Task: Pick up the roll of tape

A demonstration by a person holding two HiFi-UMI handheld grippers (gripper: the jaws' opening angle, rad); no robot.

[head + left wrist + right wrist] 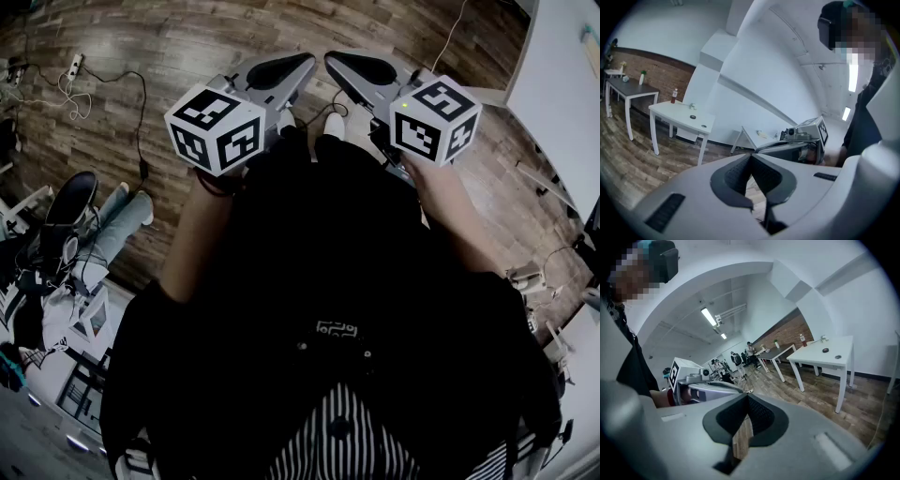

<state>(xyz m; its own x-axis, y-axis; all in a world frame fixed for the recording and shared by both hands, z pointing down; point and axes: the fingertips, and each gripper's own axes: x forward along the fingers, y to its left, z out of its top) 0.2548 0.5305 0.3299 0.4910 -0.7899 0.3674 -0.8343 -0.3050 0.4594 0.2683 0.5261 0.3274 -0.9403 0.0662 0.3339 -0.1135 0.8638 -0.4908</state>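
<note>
No roll of tape can be picked out for sure. Two small dark round things (693, 117) lie on a white table (679, 114) across the room, too small to identify; the right gripper view shows them (825, 350) too. I hold both grippers in front of my chest, above the wooden floor. My left gripper (302, 60) is shut with nothing in it, its pads meeting (751, 155). Beside it, my right gripper (331, 59) is also shut and empty (746, 396). Each gripper appears in the other's view: the right one (797, 140), the left one (701, 383).
A dark table (628, 88) with small plants stands beyond the white one, against a brick wall. A bottle (673, 96) stands on the white table. Cables (103, 80) run over the floor at left, a seated person's legs (117, 220) are near, and a white tabletop (562, 103) is at right.
</note>
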